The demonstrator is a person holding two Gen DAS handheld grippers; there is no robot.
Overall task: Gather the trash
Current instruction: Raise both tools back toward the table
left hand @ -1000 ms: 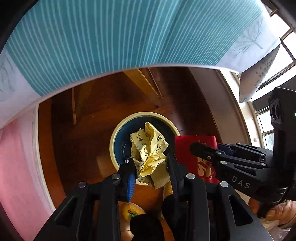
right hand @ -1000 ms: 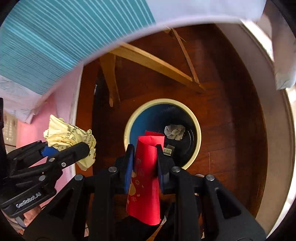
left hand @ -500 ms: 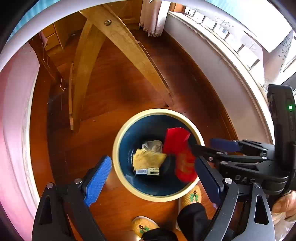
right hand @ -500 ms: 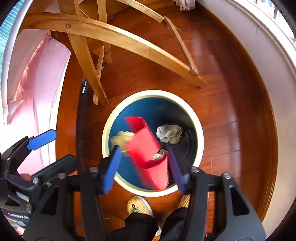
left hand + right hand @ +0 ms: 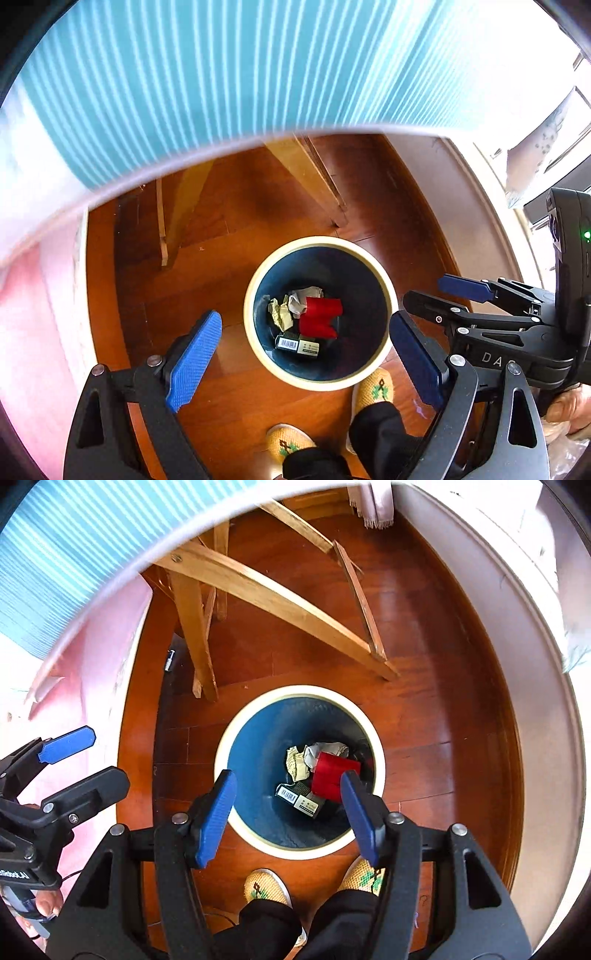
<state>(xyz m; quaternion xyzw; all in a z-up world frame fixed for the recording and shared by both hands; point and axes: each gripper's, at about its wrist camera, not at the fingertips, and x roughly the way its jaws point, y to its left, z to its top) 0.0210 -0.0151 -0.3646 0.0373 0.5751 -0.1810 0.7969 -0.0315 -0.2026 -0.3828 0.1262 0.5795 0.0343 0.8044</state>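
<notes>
Floor (image 5: 424, 709): dark wood boards, with a wooden chair frame (image 5: 258, 587) standing on them beyond the bin and a striped teal cloth (image 5: 221, 92) hanging over the top of both views.
Bin (image 5: 369, 731): round, cream rim, blue inside, upright on the floor just in front of the person's slippers (image 5: 266, 888). It sits directly below both grippers.
Red pack (image 5: 332, 777): lying at the bottom of the bin, bent, resting against the other trash.
Yellow paper (image 5: 279, 314): crumpled, also at the bottom, touching a grey wad (image 5: 301, 299) and just beside the red pack.
Small boxes (image 5: 297, 344): two dark cartons on the bin floor, nearest the slippers.
Left gripper (image 5: 304, 350): jaws spread wide and empty; they have just been opening and nothing is between them. It hangs over the bin, pointing steeply down.
Right gripper (image 5: 288, 812): jaws apart and empty, just been opening too; the red pack seen between the pads lies far below in the bin, not touched.
Step in hand: the drop looks finished, since both pieces lie inside the rim.
Doing it well: lift both grippers straight up before swinging away, so neither catches the rim and tips the bin. Keep the jaws apart for the next pickup, and keep the two grippers clear of each other, as they sit close side by side.
Risk: low; the teal cloth overhead could snag on the way up.
</notes>
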